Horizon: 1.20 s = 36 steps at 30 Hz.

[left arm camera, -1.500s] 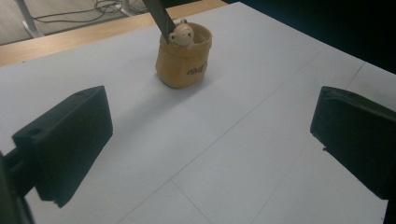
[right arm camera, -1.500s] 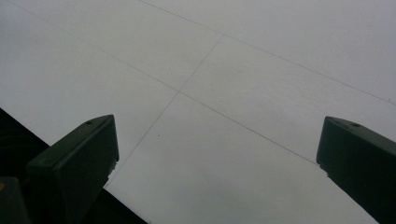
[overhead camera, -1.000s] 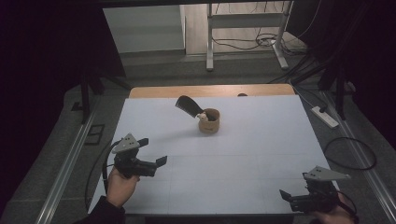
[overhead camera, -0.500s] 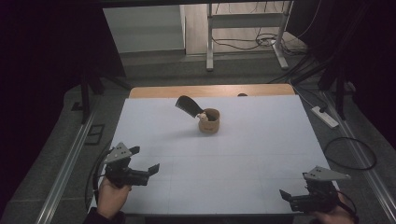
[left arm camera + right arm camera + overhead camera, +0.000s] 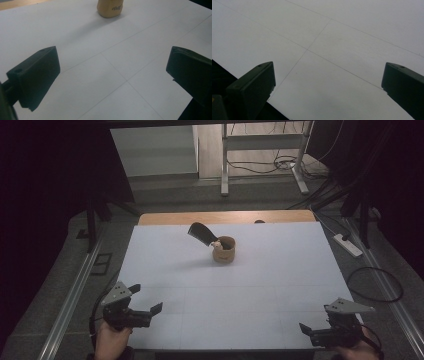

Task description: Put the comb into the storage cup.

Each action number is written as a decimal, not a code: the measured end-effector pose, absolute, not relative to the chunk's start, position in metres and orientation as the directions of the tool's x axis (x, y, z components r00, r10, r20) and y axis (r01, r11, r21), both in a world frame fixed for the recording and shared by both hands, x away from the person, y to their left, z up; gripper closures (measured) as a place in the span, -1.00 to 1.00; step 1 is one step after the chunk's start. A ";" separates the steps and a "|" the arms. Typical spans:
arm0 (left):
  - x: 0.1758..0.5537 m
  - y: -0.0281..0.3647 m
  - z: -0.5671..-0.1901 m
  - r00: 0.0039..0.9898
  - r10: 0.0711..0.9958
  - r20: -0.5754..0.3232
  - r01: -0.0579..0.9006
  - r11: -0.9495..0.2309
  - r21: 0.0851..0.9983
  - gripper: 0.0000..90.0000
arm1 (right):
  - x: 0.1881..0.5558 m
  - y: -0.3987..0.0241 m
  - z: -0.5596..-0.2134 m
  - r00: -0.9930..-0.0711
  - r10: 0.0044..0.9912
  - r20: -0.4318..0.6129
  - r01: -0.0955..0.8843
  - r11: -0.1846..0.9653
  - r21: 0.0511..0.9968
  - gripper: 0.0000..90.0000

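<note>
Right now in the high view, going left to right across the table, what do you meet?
Left gripper → black scoop → tan cup → right gripper. The scoop leans out of the cup to its left.

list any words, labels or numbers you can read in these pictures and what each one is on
Small dark cursive mark on the side of the tan cup, seen in the left gripper view: too blurred and small to read with certainty.
In the high view, the cup and the black scoop standing in it show no readable text.
The white table carries thin grid lines and no writing.
</note>
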<state>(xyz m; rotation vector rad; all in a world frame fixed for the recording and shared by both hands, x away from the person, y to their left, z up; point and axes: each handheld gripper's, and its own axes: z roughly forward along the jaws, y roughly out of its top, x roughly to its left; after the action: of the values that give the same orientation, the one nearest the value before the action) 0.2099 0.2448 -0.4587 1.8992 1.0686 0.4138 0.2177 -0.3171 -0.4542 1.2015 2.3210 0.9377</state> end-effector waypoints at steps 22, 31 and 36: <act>0.187 0.255 -0.468 0.510 0.852 -0.115 0.569 -0.234 0.789 -1.00 | 0.218 -0.317 -0.454 -0.563 0.826 -0.018 0.581 0.412 0.702 -1.00; 0.180 0.256 -0.470 0.482 0.871 -0.101 0.585 -0.234 0.777 -1.00 | 0.219 -0.317 -0.454 -0.556 0.831 -0.021 0.584 0.408 0.702 -1.00; 0.176 0.255 -0.470 0.461 0.884 -0.072 0.595 -0.248 0.765 -1.00 | 0.219 -0.317 -0.454 -0.547 0.837 -0.021 0.587 0.402 0.703 -1.00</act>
<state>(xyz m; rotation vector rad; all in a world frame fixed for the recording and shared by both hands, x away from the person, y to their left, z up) 0.1765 0.2547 -0.4700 1.9585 1.2329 0.4887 0.2189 -0.3171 -0.4538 1.2273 2.2932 0.9268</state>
